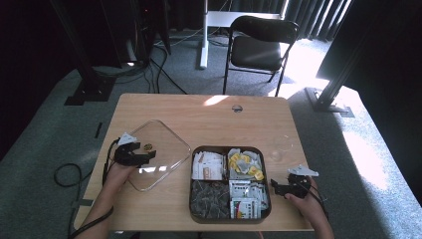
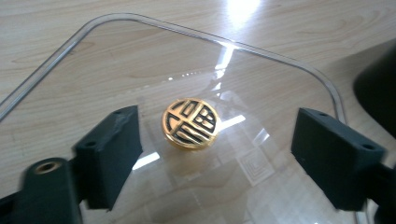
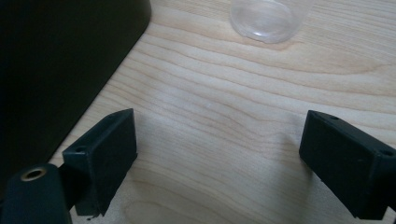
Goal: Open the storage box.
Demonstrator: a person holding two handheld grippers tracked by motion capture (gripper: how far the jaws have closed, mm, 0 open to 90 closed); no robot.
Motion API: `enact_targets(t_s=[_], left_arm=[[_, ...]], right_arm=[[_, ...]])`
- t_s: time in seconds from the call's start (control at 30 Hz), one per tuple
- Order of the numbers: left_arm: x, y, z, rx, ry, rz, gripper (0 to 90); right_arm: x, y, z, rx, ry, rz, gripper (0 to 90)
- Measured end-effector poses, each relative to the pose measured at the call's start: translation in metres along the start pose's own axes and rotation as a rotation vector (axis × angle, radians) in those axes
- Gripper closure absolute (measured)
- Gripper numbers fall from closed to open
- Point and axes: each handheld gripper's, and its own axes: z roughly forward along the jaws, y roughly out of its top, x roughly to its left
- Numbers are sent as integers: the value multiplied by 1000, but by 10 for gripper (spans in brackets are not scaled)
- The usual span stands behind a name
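A: Table [image 1: 164,107], light wood, is loaded with a dark square four-compartment tray [image 1: 230,148] of packets at centre-right. Why is the clear square glass lid [image 1: 171,135] laid flat off to the left?

B: Likely set aside so the compartments are left open for access. It is kept near the tray, beside its left wall; contact between the two cannot be told.

A: Left gripper [image 1: 147,155] status?

B: Jaws are spread wide and nothing is gripped. In the left gripper view they are placed either side of the round gold-and-black knob [image 2: 190,123] at the lid's middle, clear of it on both sides. The knob is judged the intended hold, being the lid's one raised part.

A: Right gripper [image 1: 272,188]?

B: Also spread, empty, parked over bare wood just right of the tray, a small clear plastic cup [image 3: 264,18] ahead. Probably kept out of the way.
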Motion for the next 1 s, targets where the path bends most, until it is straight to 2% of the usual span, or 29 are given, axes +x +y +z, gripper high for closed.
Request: enact_targets(t_s=[0.07, 0.1, 0.17, 0.3, 0.33, 0.5, 0.63, 0.73, 0.8, 0.83, 0.9, 1.0], left_arm=[[-2, 0, -2, -1, 2, 11, 158], [-4, -1, -4, -4, -17, 17, 109], [-6, -1, -5, -4, -19, 29, 102], [-16, -2, -9, -3, -50, 60, 86], [-19, -2, -9, 0, -51, 69, 7], [-35, -6, -9, 4, -77, 138, 7], [-44, -9, -9, 5, -122, 160, 7], [-54, -11, -8, -8, -137, 195, 7], [-56, -12, -8, -7, -148, 196, 7], [-61, -13, -8, -8, -153, 218, 7], [-63, -14, -8, -5, -156, 222, 7], [-68, -16, -7, 2, -185, 225, 7]], right_arm=[[0, 0, 0, 0, 0, 0, 105], [0, 0, 0, 0, 0, 0, 105], [0, 0, 0, 0, 0, 0, 105], [0, 0, 0, 0, 0, 0, 105], [0, 0, 0, 0, 0, 0, 105], [0, 0, 0, 0, 0, 0, 105], [0, 0, 0, 0, 0, 0, 105], [0, 0, 0, 0, 0, 0, 105], [0, 0, 0, 0, 0, 0, 105], [0, 0, 0, 0, 0, 0, 105], [0, 0, 0, 0, 0, 0, 105], [0, 0, 0, 0, 0, 0, 105]])
